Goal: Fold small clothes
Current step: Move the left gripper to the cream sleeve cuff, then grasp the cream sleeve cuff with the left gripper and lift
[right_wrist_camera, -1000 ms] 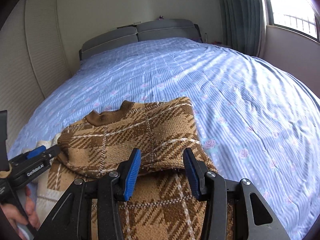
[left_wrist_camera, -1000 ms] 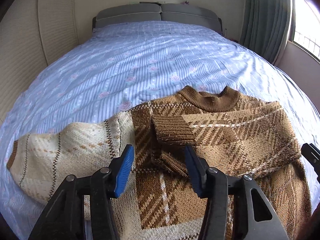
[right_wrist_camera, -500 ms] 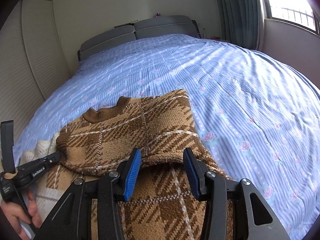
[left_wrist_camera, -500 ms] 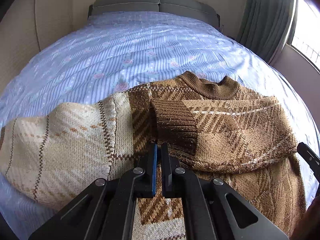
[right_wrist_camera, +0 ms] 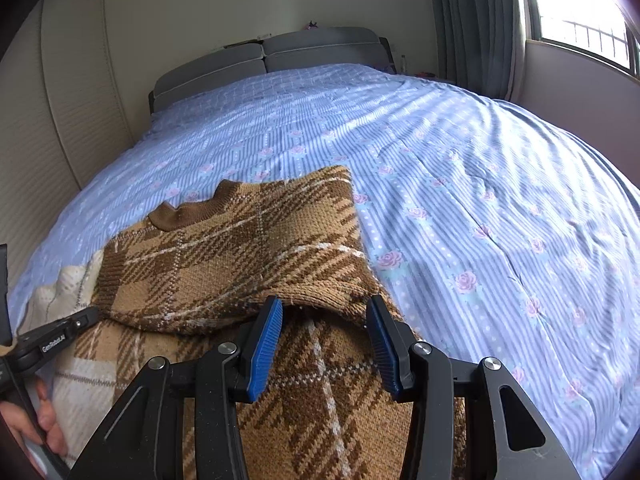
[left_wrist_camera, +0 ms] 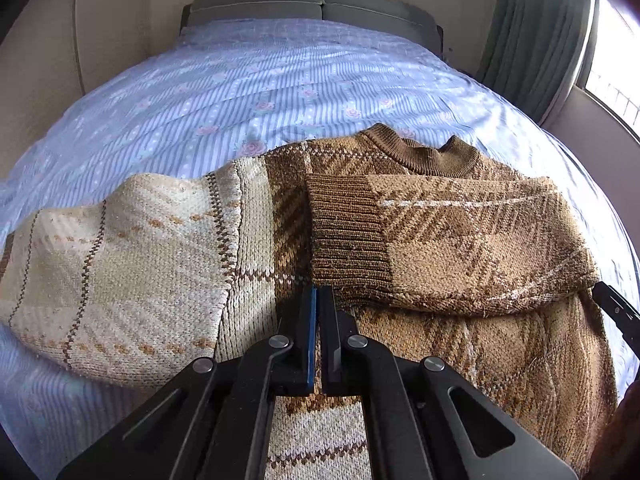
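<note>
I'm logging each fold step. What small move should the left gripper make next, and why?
Probably reach left for the cream sleeve: it lies spread out, while the brown sleeve is already folded across the sweater's body. The left gripper is shut; no cloth shows between its pads.

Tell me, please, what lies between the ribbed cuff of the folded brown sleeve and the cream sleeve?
In the left wrist view, a strip of the sweater's body lies between the cuff and the cream sleeve.
</note>
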Demonstrator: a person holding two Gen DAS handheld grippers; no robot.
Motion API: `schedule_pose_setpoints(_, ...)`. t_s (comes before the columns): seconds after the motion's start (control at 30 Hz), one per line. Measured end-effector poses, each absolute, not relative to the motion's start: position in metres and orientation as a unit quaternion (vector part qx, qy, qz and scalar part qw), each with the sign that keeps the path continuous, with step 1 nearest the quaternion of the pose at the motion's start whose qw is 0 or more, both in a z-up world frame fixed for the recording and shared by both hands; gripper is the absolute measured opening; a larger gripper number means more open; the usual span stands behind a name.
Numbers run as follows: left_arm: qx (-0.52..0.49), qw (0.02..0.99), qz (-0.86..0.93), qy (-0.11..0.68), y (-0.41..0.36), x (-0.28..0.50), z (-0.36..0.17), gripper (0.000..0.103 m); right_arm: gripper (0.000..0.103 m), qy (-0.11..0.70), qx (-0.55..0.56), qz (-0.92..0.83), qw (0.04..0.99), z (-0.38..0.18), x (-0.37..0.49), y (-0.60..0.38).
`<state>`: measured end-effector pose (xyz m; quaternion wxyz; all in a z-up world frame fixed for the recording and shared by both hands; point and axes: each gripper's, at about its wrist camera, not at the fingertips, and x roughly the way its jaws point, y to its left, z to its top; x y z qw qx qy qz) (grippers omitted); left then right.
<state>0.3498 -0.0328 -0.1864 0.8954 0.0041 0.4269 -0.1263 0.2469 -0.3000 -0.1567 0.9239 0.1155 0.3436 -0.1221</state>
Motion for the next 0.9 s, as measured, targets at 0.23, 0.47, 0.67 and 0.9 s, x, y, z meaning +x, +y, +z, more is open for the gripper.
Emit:
schedule_pose_setpoints(0.23,0.002,0.915,-0.097,0.391,-0.012,0.330,-0.157,0.056,0.045,0.338,0.125,-0.110,0.926,-0.142,0.245,-0.291)
schedule_pose_setpoints(0.47,-0.018,0.921,-0.033,0.387,0.067,0.316,-0.141,0.059,0.052,0.316,0.101,-0.064,0.941,-0.117,0.250,-0.234)
schedule_pose_setpoints(0.67,-0.073,0.916,0.046,0.393,0.167,0.312,-0.150,0.063,0.052,0.313,0.085,-0.018,0.946,-0.112,0.264,-0.168)
schedule_pose_setpoints(0.9,-0.141,0.907,0.081,0.389,0.253,0.325,-0.169,0.063,0.053,0.314,0.067,0.031,0.946,-0.110,0.283,-0.083)
